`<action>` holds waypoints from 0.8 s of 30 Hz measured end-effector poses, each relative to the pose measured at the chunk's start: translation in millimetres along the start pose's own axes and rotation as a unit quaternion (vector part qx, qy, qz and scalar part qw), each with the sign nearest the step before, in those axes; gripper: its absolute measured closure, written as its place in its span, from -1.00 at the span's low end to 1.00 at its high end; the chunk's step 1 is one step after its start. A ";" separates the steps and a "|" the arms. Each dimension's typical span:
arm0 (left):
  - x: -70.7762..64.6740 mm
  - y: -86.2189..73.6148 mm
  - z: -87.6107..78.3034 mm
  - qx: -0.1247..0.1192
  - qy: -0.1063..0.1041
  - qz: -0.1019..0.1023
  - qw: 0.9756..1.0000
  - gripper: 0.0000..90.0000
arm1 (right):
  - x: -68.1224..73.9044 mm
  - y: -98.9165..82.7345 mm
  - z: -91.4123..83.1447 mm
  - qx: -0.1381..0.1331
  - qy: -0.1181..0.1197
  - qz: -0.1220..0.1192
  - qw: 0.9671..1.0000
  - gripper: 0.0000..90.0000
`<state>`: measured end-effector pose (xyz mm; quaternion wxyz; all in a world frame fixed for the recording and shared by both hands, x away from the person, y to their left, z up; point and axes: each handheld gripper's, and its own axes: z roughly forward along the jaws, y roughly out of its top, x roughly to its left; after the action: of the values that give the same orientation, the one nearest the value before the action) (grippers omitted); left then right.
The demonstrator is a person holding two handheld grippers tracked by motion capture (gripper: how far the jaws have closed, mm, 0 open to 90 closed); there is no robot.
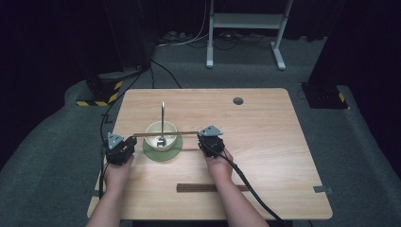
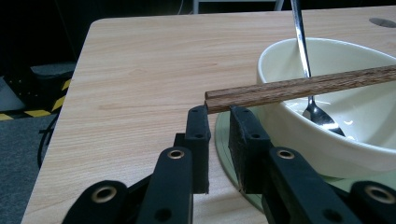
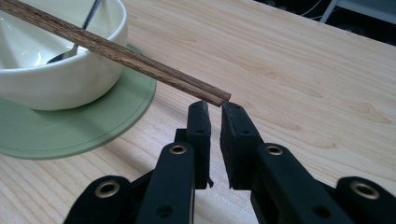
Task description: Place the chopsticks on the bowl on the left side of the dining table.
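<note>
A pair of brown wooden chopsticks [image 1: 165,134] lies across the rim of a cream bowl [image 1: 161,137]. The bowl stands on a green plate [image 1: 163,153], and a metal spoon [image 1: 162,120] leans in it. My left gripper [image 1: 126,141] is at the chopsticks' left end and my right gripper [image 1: 202,136] at their right end. In the left gripper view the chopsticks [image 2: 303,86] end just above my left gripper [image 2: 218,112], whose jaws stand a little apart with nothing between them. In the right gripper view the chopsticks [image 3: 130,58] end just above my right gripper [image 3: 215,108], also narrowly open and empty.
A dark brown wooden strip [image 1: 208,187] lies near the table's front edge, by the person's right forearm. A round grey hole cover [image 1: 238,100] sits at the back right of the table [image 1: 265,142]. Cables trail off both grippers.
</note>
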<state>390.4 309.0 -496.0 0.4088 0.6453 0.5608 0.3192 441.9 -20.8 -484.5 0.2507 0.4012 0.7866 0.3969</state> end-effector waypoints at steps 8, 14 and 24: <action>0.4 0.2 -0.3 -0.003 0.001 -0.001 1.000 0.70 | -2.4 1.1 -0.6 -0.001 0.004 0.009 1.000 0.40; 0.2 0.1 0.2 -0.003 -0.003 -0.001 1.000 0.70 | -2.4 1.2 2.8 -0.002 0.012 0.002 1.000 0.42; 0.1 0.3 0.0 -0.004 -0.003 0.001 1.000 0.70 | 0.4 1.6 2.5 -0.003 0.011 -0.002 1.000 0.56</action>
<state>390.6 309.1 -495.8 0.4129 0.6453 0.5579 0.3192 444.1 -18.9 -484.6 0.2436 0.3940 0.7894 0.4029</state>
